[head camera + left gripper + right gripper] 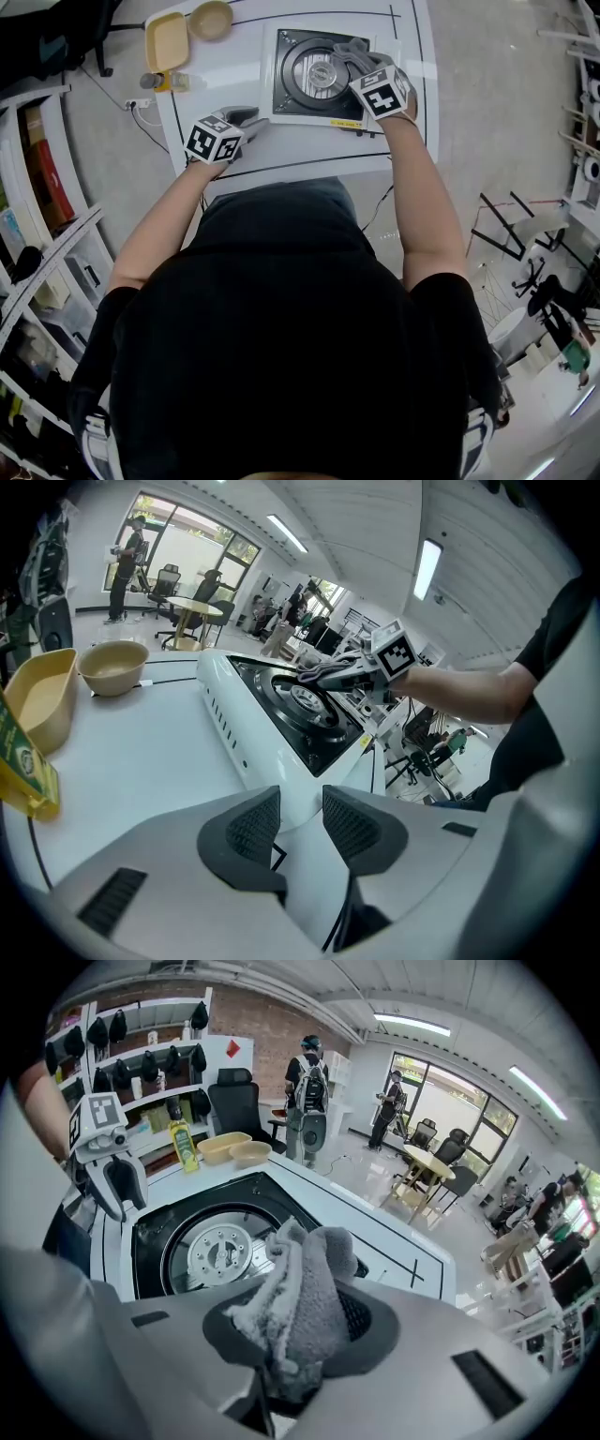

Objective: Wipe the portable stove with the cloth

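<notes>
The portable stove is white with a black top and a round burner, and stands at the middle of the white table. My right gripper is shut on a bunched grey cloth, which hangs over the stove's black top just right of the burner. The cloth sticks out ahead of its jaws. My left gripper rests on the table by the stove's front left corner. Its jaws stand a small gap apart with nothing between them.
A yellow tray, a tan bowl and a yellow-labelled bottle stand at the table's far left. A black cable hangs off the near edge. Shelves line the left side. People stand far off in the room.
</notes>
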The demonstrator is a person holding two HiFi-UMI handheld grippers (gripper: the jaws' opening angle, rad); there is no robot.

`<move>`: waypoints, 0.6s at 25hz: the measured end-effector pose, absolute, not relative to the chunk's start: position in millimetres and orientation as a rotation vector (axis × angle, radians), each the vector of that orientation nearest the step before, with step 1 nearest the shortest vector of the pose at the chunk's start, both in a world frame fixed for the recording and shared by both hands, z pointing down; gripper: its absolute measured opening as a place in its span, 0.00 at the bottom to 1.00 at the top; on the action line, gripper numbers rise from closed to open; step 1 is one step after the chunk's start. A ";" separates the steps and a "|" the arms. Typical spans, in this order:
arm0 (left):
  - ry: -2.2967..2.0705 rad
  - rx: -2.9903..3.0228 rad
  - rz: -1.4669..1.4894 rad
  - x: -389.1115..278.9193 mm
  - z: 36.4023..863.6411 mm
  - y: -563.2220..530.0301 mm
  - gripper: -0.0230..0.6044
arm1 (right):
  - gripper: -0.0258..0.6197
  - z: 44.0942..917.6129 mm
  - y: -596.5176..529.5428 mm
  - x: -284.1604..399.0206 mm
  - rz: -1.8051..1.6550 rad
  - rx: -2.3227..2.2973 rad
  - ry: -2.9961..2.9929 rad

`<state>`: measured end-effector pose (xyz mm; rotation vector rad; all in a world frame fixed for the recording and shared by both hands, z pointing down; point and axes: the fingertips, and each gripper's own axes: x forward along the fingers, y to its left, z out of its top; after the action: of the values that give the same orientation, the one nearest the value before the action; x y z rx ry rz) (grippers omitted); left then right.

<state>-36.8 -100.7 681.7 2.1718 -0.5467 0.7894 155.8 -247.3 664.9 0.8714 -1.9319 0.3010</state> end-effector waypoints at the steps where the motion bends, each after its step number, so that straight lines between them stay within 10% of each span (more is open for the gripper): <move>1: -0.544 2.173 0.790 -36.8 681.5 -100.9 0.28 | 0.21 664.8 -242.9 157.8 0.289 0.872 -1.921; 15: -0.510 2.193 0.816 -37.7 680.2 -95.1 0.28 | 0.21 667.5 -166.7 160.8 0.294 0.891 -1.854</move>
<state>-37.7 -95.1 680.2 2.1932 -0.5099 0.8157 160.8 -166.7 667.5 0.8905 -1.8543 0.2937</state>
